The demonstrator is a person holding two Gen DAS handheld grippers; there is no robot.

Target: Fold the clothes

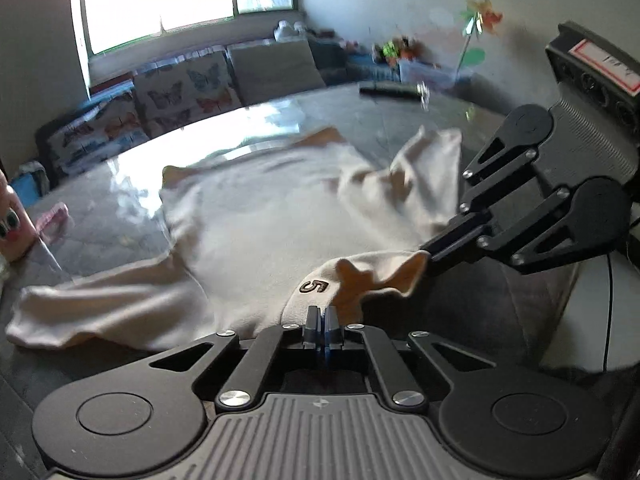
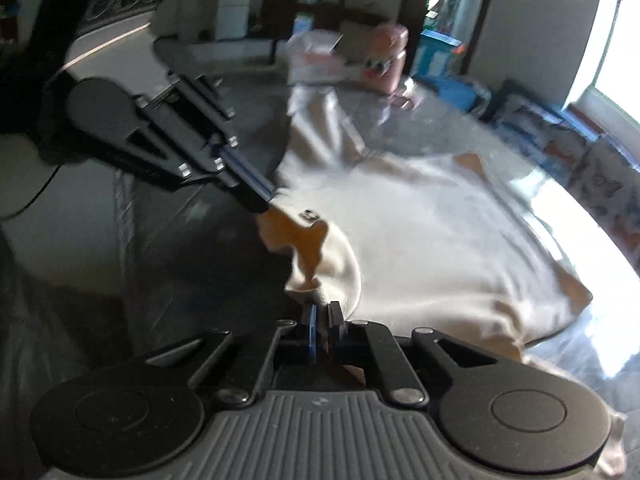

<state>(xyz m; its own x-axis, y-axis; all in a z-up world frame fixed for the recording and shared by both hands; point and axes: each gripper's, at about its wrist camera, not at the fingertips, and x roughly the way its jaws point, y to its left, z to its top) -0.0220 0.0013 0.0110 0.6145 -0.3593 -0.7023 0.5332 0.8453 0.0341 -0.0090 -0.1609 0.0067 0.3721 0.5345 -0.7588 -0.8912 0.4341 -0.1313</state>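
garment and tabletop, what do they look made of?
Garment: soft cream knit, maybe fleece, with a tan inner face; it drapes and bunches limply where the left tongs and right tongs pinch its edge. Tabletop: hard, glossy grey surface, perhaps stone under glass or film; it mirrors the window sharply.
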